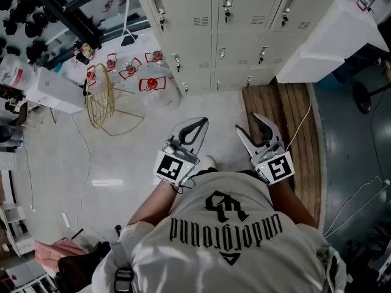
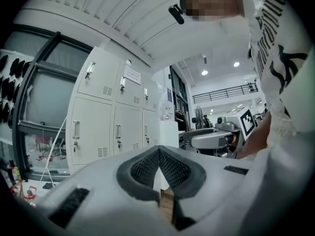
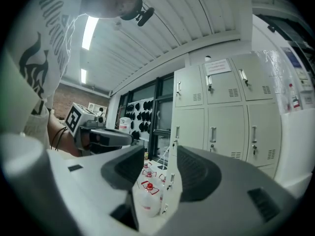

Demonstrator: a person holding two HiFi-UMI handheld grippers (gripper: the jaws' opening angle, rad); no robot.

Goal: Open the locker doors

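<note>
The grey lockers point(image 1: 214, 29) stand in rows ahead of me with every door shut, each with a small handle and lock. They show at left in the left gripper view point(image 2: 108, 127) and at right in the right gripper view point(image 3: 231, 112). My left gripper point(image 1: 198, 124) is held out level in front of my body, well short of the lockers, its jaws point(image 2: 158, 149) shut with nothing between them. Beside it, my right gripper point(image 1: 247, 122) also points at the lockers, open and empty, with a clear gap between its pads point(image 3: 160, 151).
Several clear jugs with red caps point(image 1: 153, 84) and a wire rack point(image 1: 104, 99) stand on the floor at left of the lockers. A wooden platform point(image 1: 287, 121) with a cable lies at right, below a white cabinet point(image 1: 333, 35).
</note>
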